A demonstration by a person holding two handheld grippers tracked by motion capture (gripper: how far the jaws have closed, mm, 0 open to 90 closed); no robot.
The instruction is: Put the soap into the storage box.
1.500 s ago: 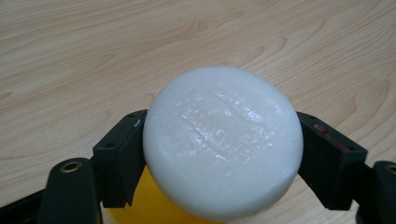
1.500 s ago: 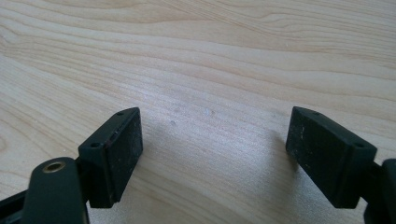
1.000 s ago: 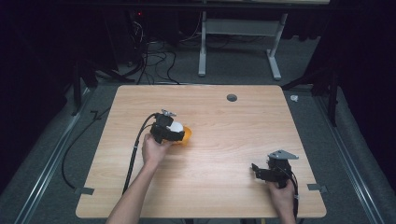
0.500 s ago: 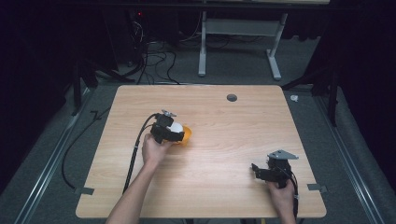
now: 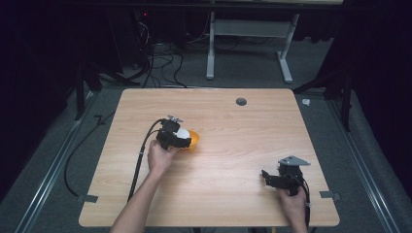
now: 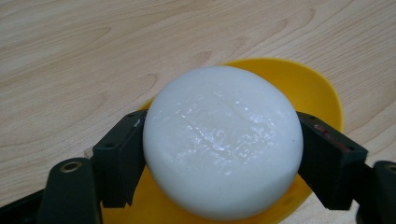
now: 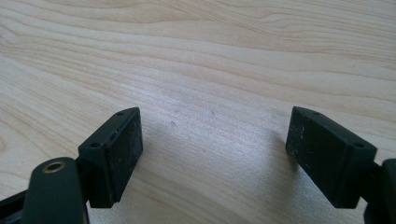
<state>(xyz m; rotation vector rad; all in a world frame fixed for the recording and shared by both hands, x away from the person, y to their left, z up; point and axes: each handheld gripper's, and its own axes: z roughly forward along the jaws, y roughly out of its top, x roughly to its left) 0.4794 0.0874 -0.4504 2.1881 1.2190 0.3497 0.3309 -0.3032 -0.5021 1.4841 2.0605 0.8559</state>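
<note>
A round white puck-shaped object [image 6: 222,140] is clamped between both jaws of my left gripper [image 6: 219,154], just over a yellow bowl [image 6: 303,88]. From the high view, that left gripper [image 5: 180,137] sits left of the table's middle with the white object [image 5: 182,132] and the yellow bowl [image 5: 194,140] at its tip. My right gripper [image 5: 268,177] rests near the front right of the table. Its jaws are wide apart over bare wood, and the right gripper [image 7: 212,156] holds nothing.
The wooden table [image 5: 233,126] has a small round grommet hole [image 5: 241,101] near its far edge. A black cable [image 5: 141,160] trails from the left gripper toward the front. Bits of grey tape [image 5: 328,195] mark the front corners.
</note>
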